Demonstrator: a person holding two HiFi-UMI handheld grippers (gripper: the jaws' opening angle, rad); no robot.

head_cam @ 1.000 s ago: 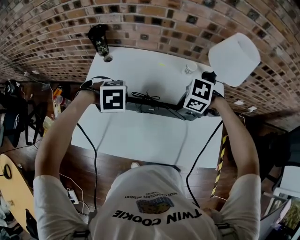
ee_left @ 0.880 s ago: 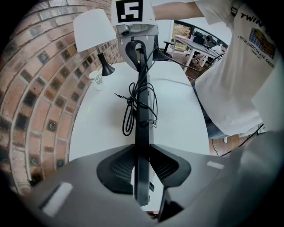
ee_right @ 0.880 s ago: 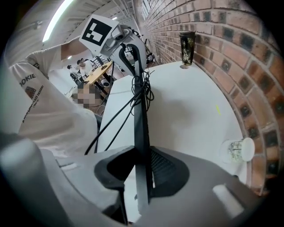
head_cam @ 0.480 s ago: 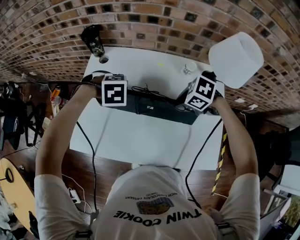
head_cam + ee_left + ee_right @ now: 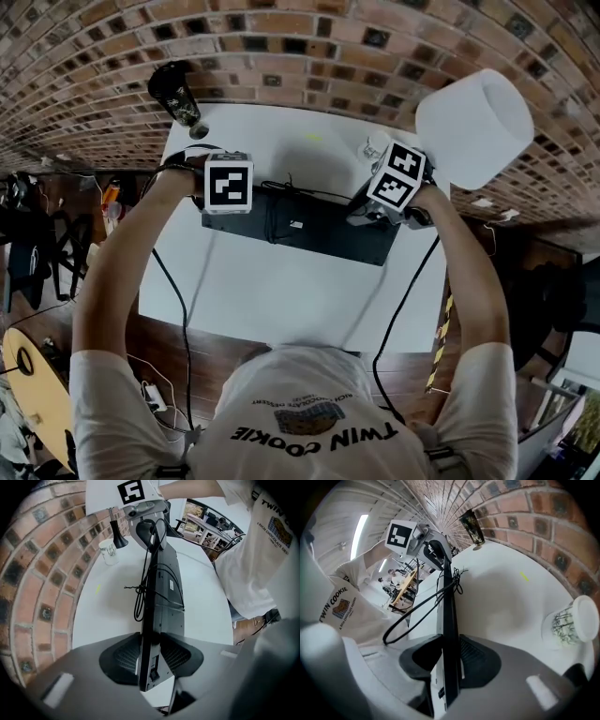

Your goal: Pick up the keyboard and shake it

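I see both forearms stretched forward over the table (image 5: 281, 281), elbows out, a gripper at each short end of the keyboard (image 5: 319, 230). The left gripper (image 5: 151, 656) has jaws opening, with the keyboard's end between pads that touch it. The right gripper (image 5: 449, 660) is clamped on the other end. The keyboard is tipped on edge over the table's far half, its underside showing and its cable (image 5: 139, 604) hanging.

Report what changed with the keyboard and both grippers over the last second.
The keyboard has tipped: edge-on to the head view before, it now shows its underside. The left gripper's jaws are opening, with the keyboard's end between them, touching the pads. The right gripper stays clamped on the other end. The paper cup and dark tumbler have not moved on the table.
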